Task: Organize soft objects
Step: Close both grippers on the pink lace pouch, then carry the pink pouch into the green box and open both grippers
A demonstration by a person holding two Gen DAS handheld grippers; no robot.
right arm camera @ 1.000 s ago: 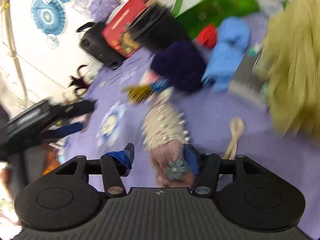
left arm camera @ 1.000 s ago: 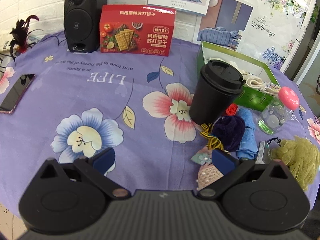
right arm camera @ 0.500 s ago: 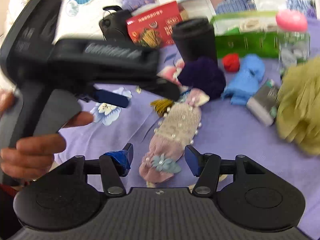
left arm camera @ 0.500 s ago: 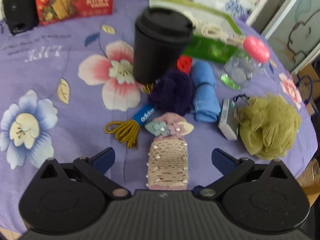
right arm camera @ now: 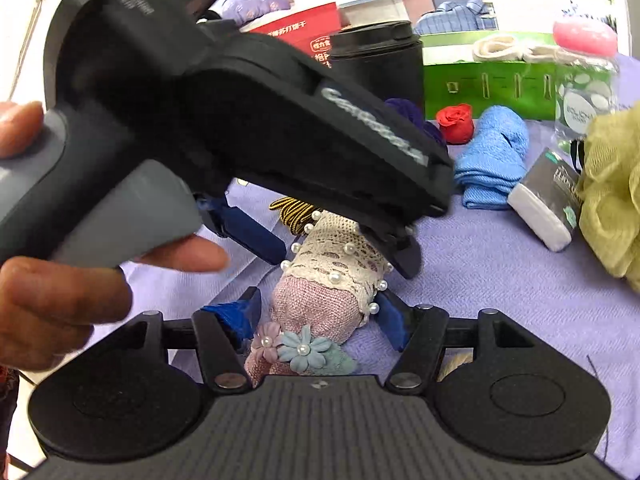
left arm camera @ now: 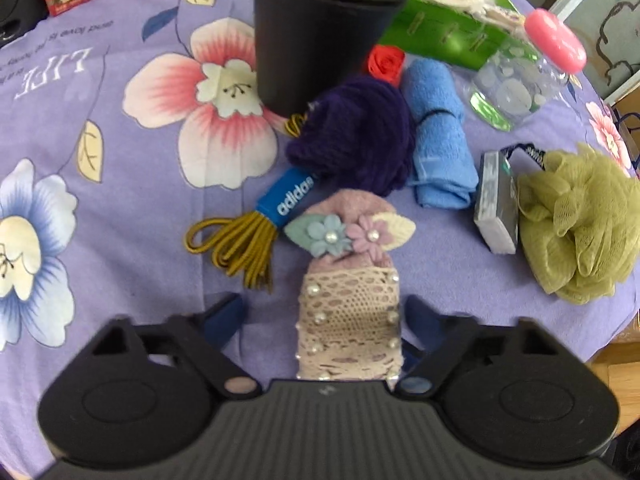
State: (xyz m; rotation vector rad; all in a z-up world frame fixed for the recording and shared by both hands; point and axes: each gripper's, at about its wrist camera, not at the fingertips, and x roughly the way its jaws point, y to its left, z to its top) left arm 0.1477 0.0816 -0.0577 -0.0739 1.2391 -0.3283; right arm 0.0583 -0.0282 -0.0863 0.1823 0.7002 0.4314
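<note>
Purple floral cloth covers the tabletop point(left arm camera: 120, 200), where two grippers meet over one pink lace-and-pearl glove point(left arm camera: 348, 312) lying flat near the front edge. Left gripper point(left arm camera: 324, 316) straddles the glove's lace cuff, fingers spread apart on either side of it; in the right wrist view it hangs above the glove, held in a person's hand point(right arm camera: 60, 280). Right gripper point(right arm camera: 320, 316) brackets the glove's flowered end, its blue fingers apart and close to the fabric on both sides. Beyond the glove lie one bundle of yellow laces point(left arm camera: 236, 244) in a blue Adidas band, one dark purple knit piece point(left arm camera: 356, 140), one rolled blue towel point(left arm camera: 440, 144), one red fabric rose point(left arm camera: 386, 62), one small grey box point(left arm camera: 496, 204) and one olive mesh bath pouf point(left arm camera: 576, 220). One black lidded cup point(left arm camera: 320, 28), one green box point(left arm camera: 448, 32) and one pink-capped clear jar point(left arm camera: 520, 80) stand behind them.
</note>
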